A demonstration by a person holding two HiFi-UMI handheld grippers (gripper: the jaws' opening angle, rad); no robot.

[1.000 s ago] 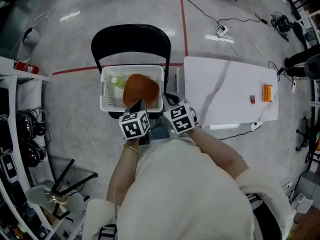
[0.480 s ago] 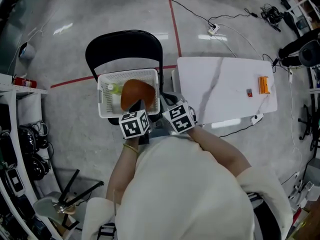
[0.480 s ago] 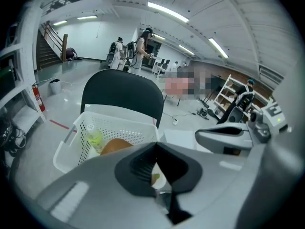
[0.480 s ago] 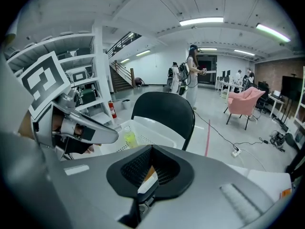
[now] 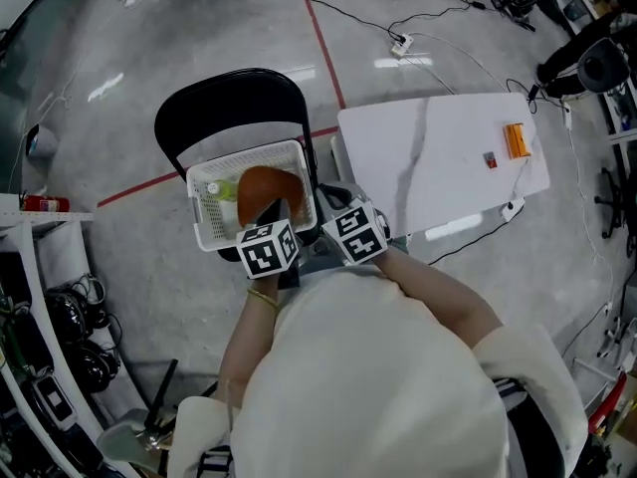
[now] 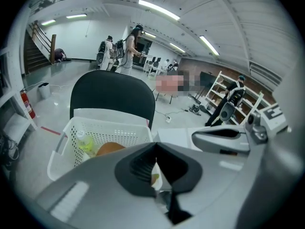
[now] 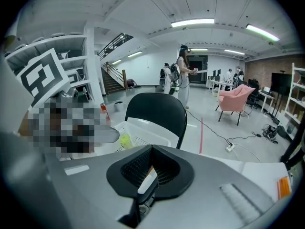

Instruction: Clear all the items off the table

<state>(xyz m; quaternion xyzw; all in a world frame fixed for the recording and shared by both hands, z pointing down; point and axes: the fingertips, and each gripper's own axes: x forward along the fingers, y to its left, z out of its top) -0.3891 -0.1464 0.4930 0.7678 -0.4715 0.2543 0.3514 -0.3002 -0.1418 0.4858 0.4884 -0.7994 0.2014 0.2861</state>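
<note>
A white perforated basket stands on the seat of a black chair. In it lie a round brown item and a yellow-green bottle. To the right is the white table, with an orange item and a small red item near its far end. Both grippers are held close to the person's chest, side by side. My left gripper points at the basket's near edge, shut and empty. My right gripper is beside it at the table's left corner, also shut and empty.
Red tape lines and cables with a power strip cross the grey floor behind the chair. Shelving with headsets lines the left side. People stand far back in the hall.
The head view has swung: basket, chair and table have slid up and left in the picture. Both grippers stay shut in the same place against the chest.
</note>
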